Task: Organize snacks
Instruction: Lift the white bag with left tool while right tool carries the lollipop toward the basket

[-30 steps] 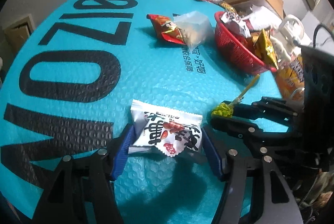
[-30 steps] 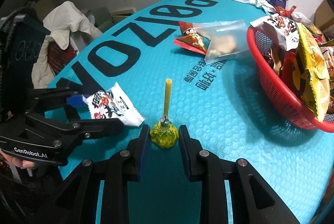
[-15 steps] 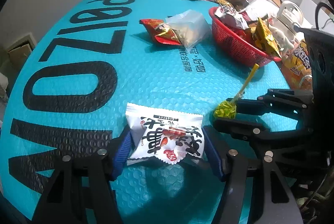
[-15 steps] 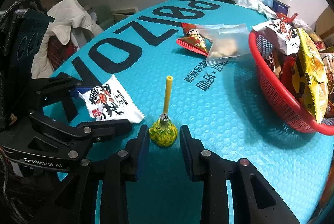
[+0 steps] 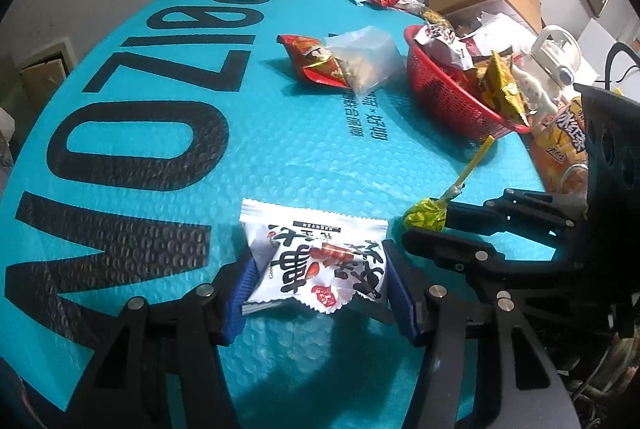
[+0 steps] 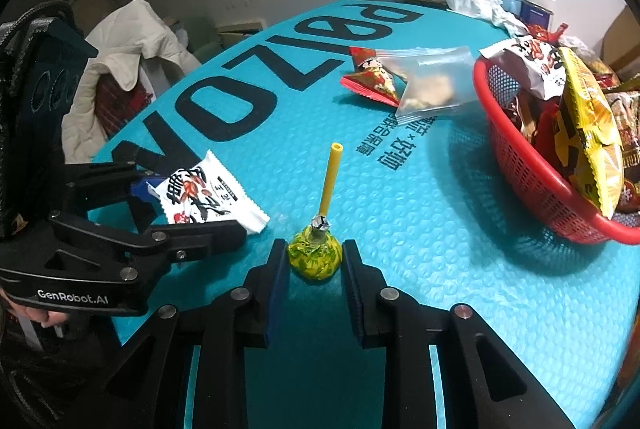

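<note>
Left wrist view: left claw [image 5: 316,289] was clamped on a white packet [image 5: 316,261], blue pads touching both of its sides, packet lifted slightly off the teal surface [image 5: 260,149]. Right claw [image 5: 424,229] sat just to the right, closed around a lollipop [image 5: 425,219], its yellow stick tilted up toward a red basket [image 5: 452,97]. Basket was full of snack bags and stood on the far right part of the surface. A red packet [image 5: 310,63] and a clear bag [image 5: 368,59] lay touching each other in the middle, left of the basket. An orange bag [image 5: 564,149] lay beyond the basket at the right edge. Right wrist view: right claw [image 6: 316,265] gripped the lollipop [image 6: 316,257] by its green-yellow wrapped head, narrow gap, stick pointing up and forward. Left claw [image 6: 160,205] was at the left, holding the white packet [image 6: 208,197], which stuck out past its fingers. Basket [image 6: 532,181] was on the right, well apart from both claws. Red packet [image 6: 372,77] and clear bag [image 6: 432,85] lay overlapping further back. White cloth [image 6: 116,69] hung over something off the surface at left.
</note>
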Demonstrator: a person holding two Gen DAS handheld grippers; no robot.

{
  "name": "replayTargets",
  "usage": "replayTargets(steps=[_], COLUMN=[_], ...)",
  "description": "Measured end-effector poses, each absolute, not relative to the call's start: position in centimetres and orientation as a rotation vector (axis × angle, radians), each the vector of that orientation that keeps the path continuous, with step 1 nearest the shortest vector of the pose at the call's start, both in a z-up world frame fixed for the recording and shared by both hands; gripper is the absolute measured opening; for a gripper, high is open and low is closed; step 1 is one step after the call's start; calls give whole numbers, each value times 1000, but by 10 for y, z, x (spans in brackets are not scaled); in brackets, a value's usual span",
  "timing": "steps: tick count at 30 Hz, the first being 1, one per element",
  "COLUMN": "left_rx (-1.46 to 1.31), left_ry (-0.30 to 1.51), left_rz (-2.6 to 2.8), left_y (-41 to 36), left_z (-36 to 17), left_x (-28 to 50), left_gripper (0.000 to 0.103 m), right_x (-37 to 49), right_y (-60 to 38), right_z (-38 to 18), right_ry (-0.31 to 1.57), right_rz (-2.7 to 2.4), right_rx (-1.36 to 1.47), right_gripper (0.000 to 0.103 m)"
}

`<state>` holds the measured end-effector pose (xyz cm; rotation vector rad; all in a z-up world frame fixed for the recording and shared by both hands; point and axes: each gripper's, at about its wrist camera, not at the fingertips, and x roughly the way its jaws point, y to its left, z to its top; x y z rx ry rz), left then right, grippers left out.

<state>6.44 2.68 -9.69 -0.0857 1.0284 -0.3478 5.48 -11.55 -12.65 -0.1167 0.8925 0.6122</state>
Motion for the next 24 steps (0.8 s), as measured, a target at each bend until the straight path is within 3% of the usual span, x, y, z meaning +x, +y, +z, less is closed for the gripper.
replayTargets(steps=[24], left_rx=[-106], left_ry=[952], left_rz=[-540], left_y=[-41], left_z=[-56], left_x=[35], left_gripper=[57], right_x=[0], right_y=[-182], right_z=[-101], right_ry=[807], right_rz=[496], right_rx=[-7], right_gripper=[27])
